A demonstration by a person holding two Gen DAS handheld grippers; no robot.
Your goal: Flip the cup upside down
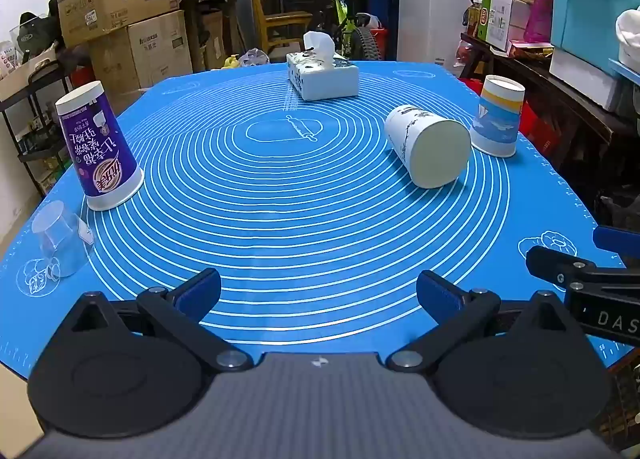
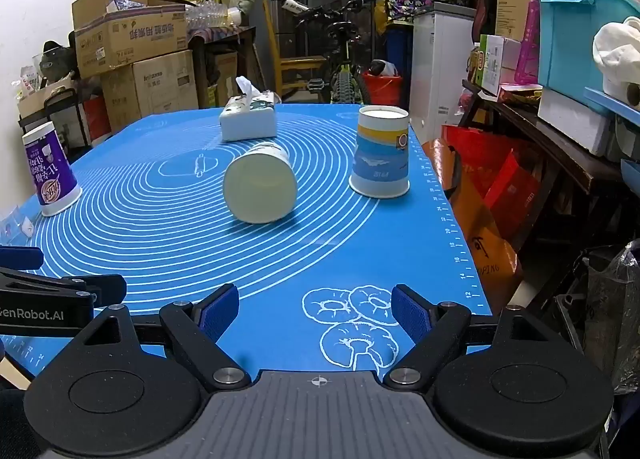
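White paper cup lies on its side near the middle of the blue mat, closed base toward both cameras, just beside the upside-down blue-and-yellow cup. Left gripper and right gripper hover at the desk's near edge, jaws wide apart, holding nothing. Risks: the round wall may roll away under a one-sided touch; thin paper may crush under a hard squeeze; a wide approach may topple the neighbouring cup.

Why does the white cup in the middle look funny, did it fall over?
Yes, tipped over. The white cup lies on its side on the blue mat, its round flat bottom facing the cameras, not standing like the others.
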